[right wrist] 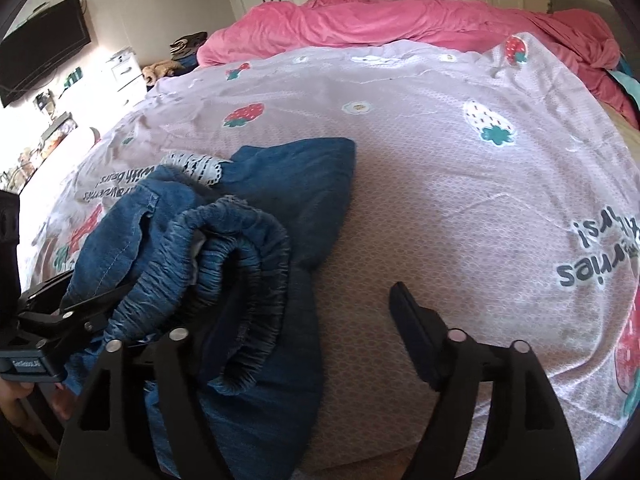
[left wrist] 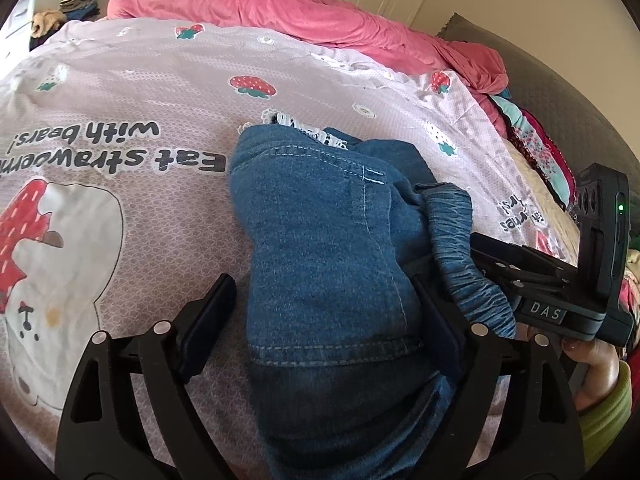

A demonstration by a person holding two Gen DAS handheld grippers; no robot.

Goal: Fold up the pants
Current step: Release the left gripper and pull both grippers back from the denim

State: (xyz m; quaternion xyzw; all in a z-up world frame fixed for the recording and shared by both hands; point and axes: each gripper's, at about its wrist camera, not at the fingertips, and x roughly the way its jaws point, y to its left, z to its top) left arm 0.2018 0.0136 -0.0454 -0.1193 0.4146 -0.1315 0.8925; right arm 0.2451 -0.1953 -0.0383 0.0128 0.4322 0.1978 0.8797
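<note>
Now both tongs, left [left wrist: 324, 320] and right [right wrist: 308, 344], gape (unpinched) around folded jeans [left wrist: 320, 220].

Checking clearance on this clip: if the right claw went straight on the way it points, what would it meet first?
Probably the strawberry-print bedsheet: bare sheet lies between the open right claw fingers. The folded denim pants crowd only its left finger. Depth is uncertain.

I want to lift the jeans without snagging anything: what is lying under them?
The jeans lie on the strawberry-print bedsheet. A bit of white lace trim peeks out at their far edge. Whatever else lies beneath the denim is covered.
</note>
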